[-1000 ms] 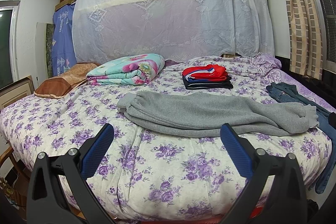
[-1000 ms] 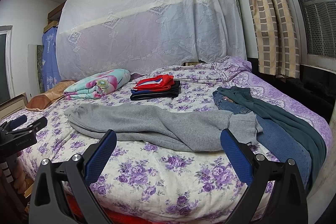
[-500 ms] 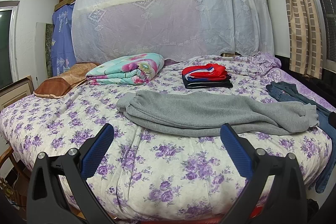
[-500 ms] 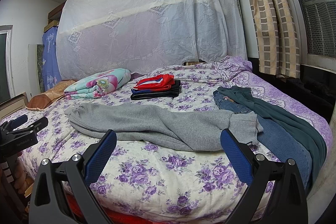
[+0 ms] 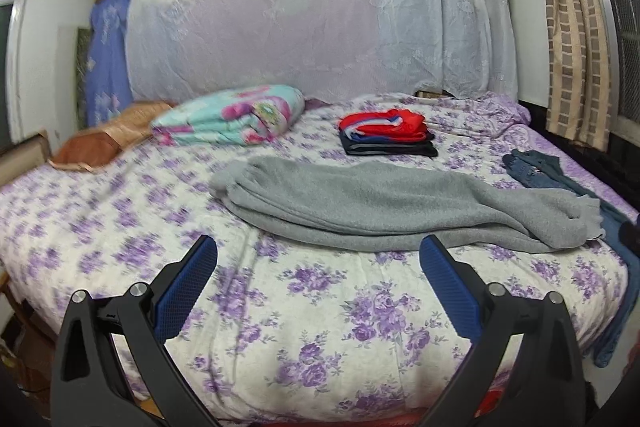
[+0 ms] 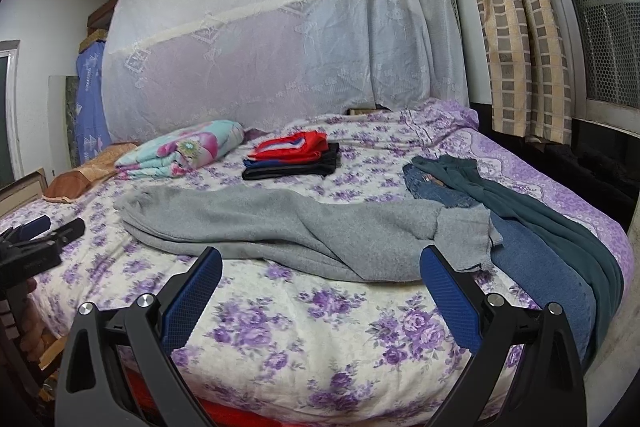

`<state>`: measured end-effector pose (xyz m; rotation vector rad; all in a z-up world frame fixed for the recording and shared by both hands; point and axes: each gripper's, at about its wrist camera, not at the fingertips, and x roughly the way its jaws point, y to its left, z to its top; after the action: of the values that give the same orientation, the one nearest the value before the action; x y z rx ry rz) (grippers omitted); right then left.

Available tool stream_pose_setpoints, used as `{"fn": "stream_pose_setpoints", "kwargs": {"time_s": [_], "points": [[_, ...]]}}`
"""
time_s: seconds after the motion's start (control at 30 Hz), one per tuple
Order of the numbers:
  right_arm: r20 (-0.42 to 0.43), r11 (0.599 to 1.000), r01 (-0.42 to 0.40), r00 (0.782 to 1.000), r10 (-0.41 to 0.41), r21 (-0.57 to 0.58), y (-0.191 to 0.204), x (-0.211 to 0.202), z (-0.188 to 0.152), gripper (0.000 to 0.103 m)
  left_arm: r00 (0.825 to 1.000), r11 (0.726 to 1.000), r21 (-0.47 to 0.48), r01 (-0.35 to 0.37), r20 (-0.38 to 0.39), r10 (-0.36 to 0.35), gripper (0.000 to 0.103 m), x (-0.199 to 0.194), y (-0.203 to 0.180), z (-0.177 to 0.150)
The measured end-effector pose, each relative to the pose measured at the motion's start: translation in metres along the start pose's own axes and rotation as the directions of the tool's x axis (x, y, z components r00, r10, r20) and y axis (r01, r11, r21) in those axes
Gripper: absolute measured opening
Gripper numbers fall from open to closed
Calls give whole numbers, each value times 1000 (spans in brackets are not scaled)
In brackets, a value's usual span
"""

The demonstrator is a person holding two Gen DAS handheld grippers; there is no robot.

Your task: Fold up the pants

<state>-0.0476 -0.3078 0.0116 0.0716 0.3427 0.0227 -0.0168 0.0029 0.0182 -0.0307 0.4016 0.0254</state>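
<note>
Grey sweatpants [image 5: 384,205] lie lengthwise across the bed, legs laid together, waistband to the right; they also show in the right wrist view [image 6: 288,227]. My left gripper [image 5: 318,267] is open and empty, above the bed's near edge, short of the pants. My right gripper [image 6: 320,277] is open and empty, just before the pants' near edge. The left gripper also shows at the left edge of the right wrist view [image 6: 44,227].
The bed [image 5: 312,311] has a purple floral cover. A stack of folded red and dark clothes [image 5: 386,133] sits behind the pants. A folded quilt [image 5: 236,115] and a brown pillow [image 5: 108,139] lie at back left. Jeans and green pants [image 6: 520,227] lie at right.
Both grippers have moved forward toward the bed; the pants look larger and closer. The left view has swung, blurring the left side. Both stay open.
</note>
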Motion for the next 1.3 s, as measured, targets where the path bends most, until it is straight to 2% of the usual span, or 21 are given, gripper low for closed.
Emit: {"fn": "stream_pose_setpoints", "kwargs": {"time_s": [0.13,0.23,0.33,0.43,0.53,0.6,0.67,0.77,0.83,0.87,1.0,1.1,1.13,1.17,1.2,1.23,1.27,1.3], "points": [[-63,999,23,998,-21,43,-20,23,-5,100,991,988,-118,98,-82,-108,99,30,27,-4],[-121,992,0,993,15,126,-44,41,-10,100,975,957,-250,144,-130,-180,99,56,55,-10],[-162,983,7,987,23,182,-62,55,-16,100,971,926,-354,129,-147,-191,99,82,82,-11],[-209,974,-20,976,68,226,-75,69,-22,100,964,887,-448,112,-168,-207,99,115,103,-5],[-257,955,-46,958,125,293,-87,84,-27,100,939,833,-539,126,-206,-276,99,159,117,1],[-269,933,-54,950,157,355,-96,92,-30,100,926,821,-560,112,-240,-290,99,188,120,4],[-277,908,-63,942,192,414,-105,99,-32,100,928,829,-554,77,-265,-263,99,207,119,7],[-266,848,-91,927,264,523,-123,104,-38,100,938,862,-504,48,-275,-213,99,228,108,17],[-247,806,-109,921,303,582,-132,105,-41,100,926,869,-488,80,-287,-246,99,247,100,24],[-244,794,-112,918,313,597,-134,106,-42,100,921,872,-485,72,-303,-245,99,257,97,26],[-231,770,-99,923,307,630,-137,113,-39,100,927,886,-462,27,-320,-195,98,280,94,29],[-231,767,-64,935,271,638,-140,130,-32,100,931,880,-471,66,-288,-224,98,279,98,30],[-226,772,-56,941,253,633,-141,137,-29,100,936,874,-480,70,-272,-224,84,277,102,30],[-230,789,-40,946,227,613,-140,145,-24,100,942,876,-479,57,-266,-206,58,275,106,30],[-252,820,-11,949,189,572,-137,156,-20,99,944,879,-475,47,-267,-195,40,275,109,30],[-267,842,1,948,171,539,-137,166,-17,96,945,872,-488,45,-262,-196,33,274,116,29],[-280,872,21,950,134,489,-133,179,-14,71,942,858,-511,60,-256,-218,29,274,122,27],[-285,879,41,952,110,475,-133,183,-13,41,939,850,-522,69,-255,-232,25,274,126,28]]}}
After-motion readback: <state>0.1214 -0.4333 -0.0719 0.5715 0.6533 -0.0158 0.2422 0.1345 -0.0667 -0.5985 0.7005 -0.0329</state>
